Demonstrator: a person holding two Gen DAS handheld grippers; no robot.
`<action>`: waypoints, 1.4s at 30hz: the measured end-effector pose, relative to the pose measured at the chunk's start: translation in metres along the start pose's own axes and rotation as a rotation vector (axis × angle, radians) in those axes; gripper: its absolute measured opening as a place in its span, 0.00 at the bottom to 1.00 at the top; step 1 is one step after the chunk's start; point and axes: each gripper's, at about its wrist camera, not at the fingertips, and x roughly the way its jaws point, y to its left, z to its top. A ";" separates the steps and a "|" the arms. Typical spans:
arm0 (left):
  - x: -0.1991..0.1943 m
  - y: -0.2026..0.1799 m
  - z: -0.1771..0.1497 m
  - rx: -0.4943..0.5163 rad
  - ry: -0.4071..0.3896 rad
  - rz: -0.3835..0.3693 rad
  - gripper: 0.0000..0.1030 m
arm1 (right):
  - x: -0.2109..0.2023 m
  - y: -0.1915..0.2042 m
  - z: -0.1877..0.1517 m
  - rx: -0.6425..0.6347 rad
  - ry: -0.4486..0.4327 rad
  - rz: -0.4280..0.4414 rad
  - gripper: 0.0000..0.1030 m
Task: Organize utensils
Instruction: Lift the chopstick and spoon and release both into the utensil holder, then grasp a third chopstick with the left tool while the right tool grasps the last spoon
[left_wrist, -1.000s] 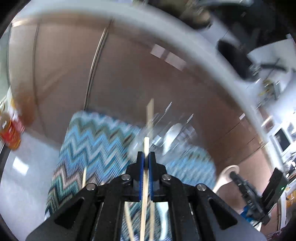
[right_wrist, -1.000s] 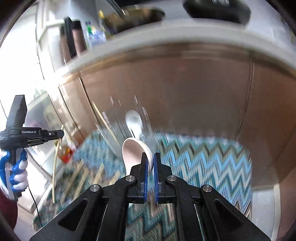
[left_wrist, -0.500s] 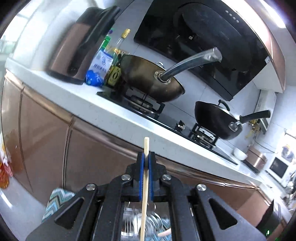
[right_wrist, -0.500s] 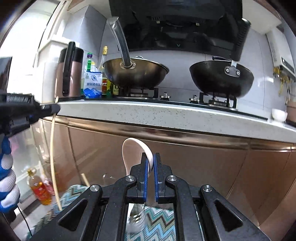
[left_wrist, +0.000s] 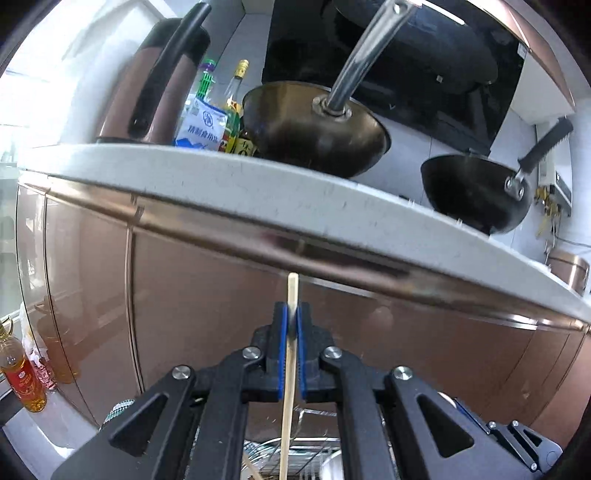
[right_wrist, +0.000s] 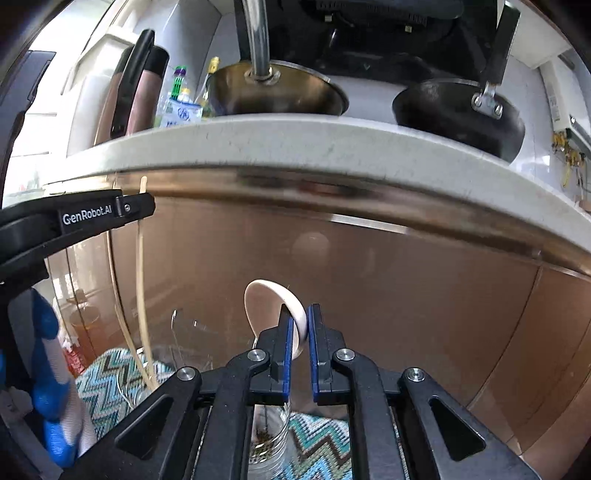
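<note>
In the left wrist view, the left gripper (left_wrist: 292, 325) sat at lower centre with its blue-padded jaws clamped on a thin pale wooden chopstick (left_wrist: 289, 369), which stood nearly upright, its blunt top poking just above the fingertips and its shaft running down out of the bottom edge. Below it, at the bottom of the frame, a wire rack (left_wrist: 295, 448) showed only in part, too blurred to say what it held.

In the right wrist view, the right gripper (right_wrist: 300, 332) held a white ceramic soup spoon (right_wrist: 273, 310) at lower centre; the rim of the bowl lay between the narrow jaws, which were easing apart, and the bowl rose to the left of them. Under the fingers stood a clear glass jar (right_wrist: 267, 439) on a blue-and-teal zigzag woven mat (right_wrist: 107, 384). At the left edge the other black gripper carried the chopstick, hanging down toward the mat.

Across the upper part of both views ran a white speckled countertop (right_wrist: 332, 147) over copper-brown cabinet doors (right_wrist: 406, 295), with a bronze steel-handled wok (left_wrist: 314, 129) and a black wok (left_wrist: 476, 192) on it.
</note>
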 end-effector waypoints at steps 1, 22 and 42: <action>-0.001 0.002 -0.003 0.004 0.005 0.002 0.06 | 0.000 -0.001 -0.003 0.006 0.004 0.004 0.14; -0.159 0.039 0.087 0.080 -0.077 0.079 0.33 | -0.133 -0.019 0.056 0.028 -0.119 -0.015 0.31; -0.277 0.078 0.078 0.059 0.117 0.051 0.33 | -0.272 -0.038 0.052 0.119 -0.145 0.018 0.34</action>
